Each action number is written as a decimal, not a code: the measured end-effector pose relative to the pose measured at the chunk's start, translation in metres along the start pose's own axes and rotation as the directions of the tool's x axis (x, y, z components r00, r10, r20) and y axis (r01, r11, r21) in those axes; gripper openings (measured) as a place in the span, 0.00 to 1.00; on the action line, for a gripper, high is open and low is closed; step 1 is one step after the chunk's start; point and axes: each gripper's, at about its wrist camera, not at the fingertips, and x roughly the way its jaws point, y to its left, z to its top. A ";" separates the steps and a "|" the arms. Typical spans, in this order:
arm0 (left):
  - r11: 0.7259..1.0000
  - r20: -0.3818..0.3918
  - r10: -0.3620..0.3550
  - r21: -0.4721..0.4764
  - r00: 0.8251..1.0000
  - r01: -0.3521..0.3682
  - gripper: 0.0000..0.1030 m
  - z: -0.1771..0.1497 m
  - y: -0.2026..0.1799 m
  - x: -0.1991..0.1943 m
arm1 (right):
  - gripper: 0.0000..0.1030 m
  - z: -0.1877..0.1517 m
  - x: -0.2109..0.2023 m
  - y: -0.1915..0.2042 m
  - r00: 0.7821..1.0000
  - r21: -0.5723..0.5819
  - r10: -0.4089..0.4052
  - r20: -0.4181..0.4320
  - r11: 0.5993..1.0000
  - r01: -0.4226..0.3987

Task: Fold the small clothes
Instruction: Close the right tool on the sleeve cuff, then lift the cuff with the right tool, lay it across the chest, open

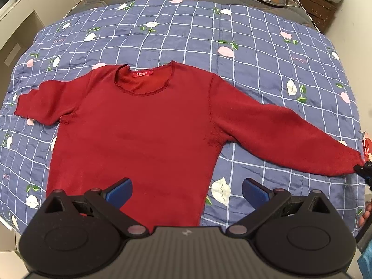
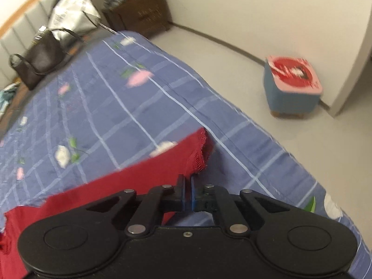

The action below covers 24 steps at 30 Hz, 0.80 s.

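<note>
Red long-sleeved knit sweater [image 1: 139, 130] spread flat, front up, on blue grid-patterned floral quilt [image 1: 186, 30] covering bed. Left gripper [image 1: 187, 191] hovers above sweater hem, blue pads [image 1: 119, 191] spread wide, grasping nothing. Right gripper [image 2: 187, 186] clenched on cuff edge of right-hand sleeve [image 2: 176, 160], near quilt edge. Dark brown handbag [image 2: 39, 58] at far end of bed. Blue stool with red-and-pink top [image 2: 291, 86] on floor beside bed.

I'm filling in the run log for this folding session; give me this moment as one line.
stage: sleeve fold starting | red sweater flat on quilt | left gripper open above hem | right gripper shut on sleeve cuff
</note>
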 end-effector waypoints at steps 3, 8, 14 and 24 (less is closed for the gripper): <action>1.000 0.008 -0.006 -0.008 1.000 0.006 1.00 0.001 0.007 -0.002 | 0.04 0.004 -0.021 0.015 0.998 -0.054 0.042 0.050 0.998 -0.039; 0.999 0.030 -0.020 -0.036 0.999 0.021 1.00 0.003 0.026 -0.006 | 0.04 0.007 -0.055 0.055 0.985 -0.158 0.128 0.117 0.981 -0.109; 0.995 0.063 -0.039 -0.094 0.997 0.045 1.00 0.000 0.073 -0.010 | 0.04 -0.001 -0.094 0.128 0.956 -0.307 0.235 0.173 0.936 -0.174; 0.974 0.076 -0.080 -0.205 0.994 0.094 1.00 -0.001 0.209 -0.010 | 0.03 -0.065 -0.155 0.287 0.904 -0.456 0.395 0.164 0.843 -0.285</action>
